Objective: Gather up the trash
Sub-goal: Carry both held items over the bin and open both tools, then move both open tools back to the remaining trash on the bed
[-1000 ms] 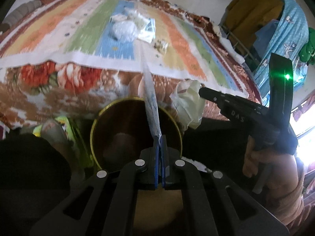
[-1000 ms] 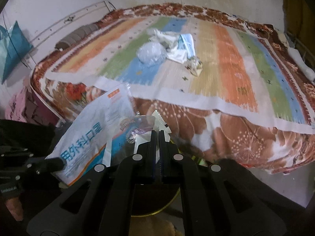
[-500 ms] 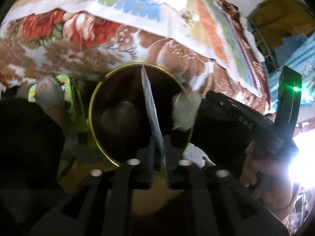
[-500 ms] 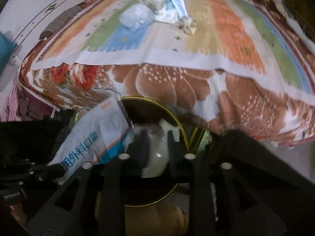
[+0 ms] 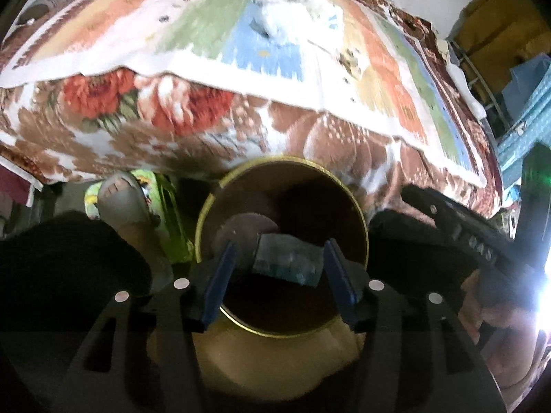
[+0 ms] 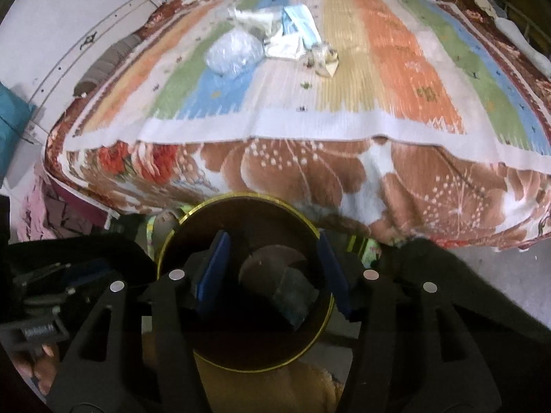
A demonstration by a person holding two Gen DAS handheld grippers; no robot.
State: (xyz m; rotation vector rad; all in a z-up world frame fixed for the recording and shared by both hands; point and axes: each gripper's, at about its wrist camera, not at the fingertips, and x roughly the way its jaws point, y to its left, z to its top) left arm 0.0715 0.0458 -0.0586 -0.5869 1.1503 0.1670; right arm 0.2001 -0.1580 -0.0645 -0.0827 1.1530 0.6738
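**Both grippers spread over the bin**

We hold the left gripper (image 5: 279, 275) above the bin (image 5: 358, 213), a dark round can with a gold rim that stands on the floor against the foot of the bed (image 5: 172, 130). Its jaws are opening, blue pads wide apart, and they press on nothing. A packet (image 5: 286, 261) lies loose down in the bin, seen between the pads but apart from them.

Our right gripper (image 6: 272, 272) hangs over the same bin (image 6: 172, 237), pointed down into it. Its jaws are opening too, with nothing pinched; the packet (image 6: 296, 299) shows dimly inside, beside the bin's pale bottom.

More trash (image 6: 272, 41) sits on the striped mat (image 6: 344, 117) on top of the bed, well apart from the bin: a crumpled clear bag, white wrappers, a blue and white packet, and a small scrap to their right.

A foot in a green sandal (image 5: 120, 199) stands just left of the bin.
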